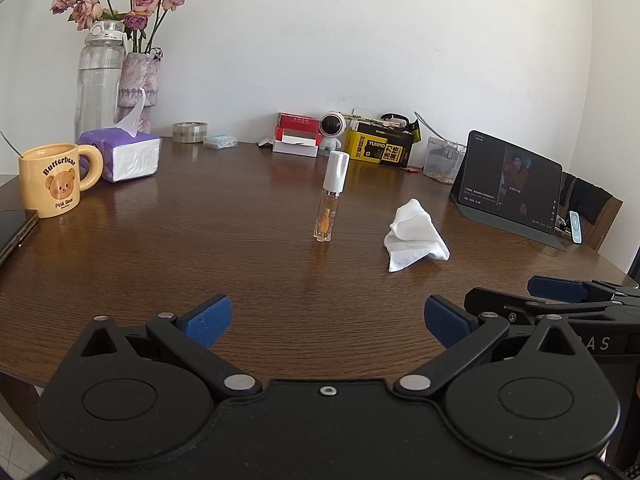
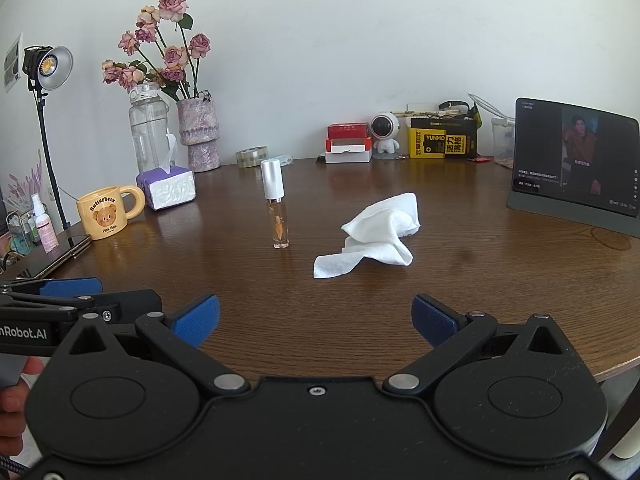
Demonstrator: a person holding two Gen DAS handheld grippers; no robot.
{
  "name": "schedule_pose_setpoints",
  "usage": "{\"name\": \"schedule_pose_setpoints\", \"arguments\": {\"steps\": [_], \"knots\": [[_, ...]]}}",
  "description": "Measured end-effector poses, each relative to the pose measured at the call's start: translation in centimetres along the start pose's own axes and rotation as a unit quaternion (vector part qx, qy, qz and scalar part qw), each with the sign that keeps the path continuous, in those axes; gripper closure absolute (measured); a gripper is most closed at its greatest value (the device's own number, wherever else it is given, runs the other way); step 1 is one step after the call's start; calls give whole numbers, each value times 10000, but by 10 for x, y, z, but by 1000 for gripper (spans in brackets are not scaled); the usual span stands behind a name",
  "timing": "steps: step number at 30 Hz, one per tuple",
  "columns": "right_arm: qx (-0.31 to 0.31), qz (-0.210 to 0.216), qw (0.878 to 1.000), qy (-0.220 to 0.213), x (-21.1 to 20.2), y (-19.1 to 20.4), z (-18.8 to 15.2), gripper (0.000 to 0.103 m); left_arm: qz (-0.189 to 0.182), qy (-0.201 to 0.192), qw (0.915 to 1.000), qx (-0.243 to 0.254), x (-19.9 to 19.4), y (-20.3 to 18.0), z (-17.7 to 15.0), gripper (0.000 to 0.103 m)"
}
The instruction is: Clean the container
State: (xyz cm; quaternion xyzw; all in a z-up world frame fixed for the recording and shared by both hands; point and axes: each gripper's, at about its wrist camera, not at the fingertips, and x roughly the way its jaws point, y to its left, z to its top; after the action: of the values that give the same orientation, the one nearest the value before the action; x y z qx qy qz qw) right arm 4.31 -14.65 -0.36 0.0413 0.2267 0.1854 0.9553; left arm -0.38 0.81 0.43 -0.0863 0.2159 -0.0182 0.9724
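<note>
two grippers, left gripper (image 1: pixel 327 320) and right gripper (image 2: pixel 316 320), wait spread wide and empty before the upright bottle (image 1: pixel 330 197) and crumpled cloth (image 2: pixel 376 236), set apart for separate grasps.

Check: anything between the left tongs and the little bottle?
Nothing visible. The left tongs are open, with only bare table ahead up to the upright bottle. The white cloth lies to its right, apart.
</note>
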Motion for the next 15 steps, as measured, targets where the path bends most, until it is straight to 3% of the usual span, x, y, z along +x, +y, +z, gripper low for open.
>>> {"name": "schedule_pose_setpoints", "arguments": {"steps": [15], "knots": [[-21,2,10000,-11,0,-2,0,0,17,3,10000,23,0,-5,-2,0]]}}
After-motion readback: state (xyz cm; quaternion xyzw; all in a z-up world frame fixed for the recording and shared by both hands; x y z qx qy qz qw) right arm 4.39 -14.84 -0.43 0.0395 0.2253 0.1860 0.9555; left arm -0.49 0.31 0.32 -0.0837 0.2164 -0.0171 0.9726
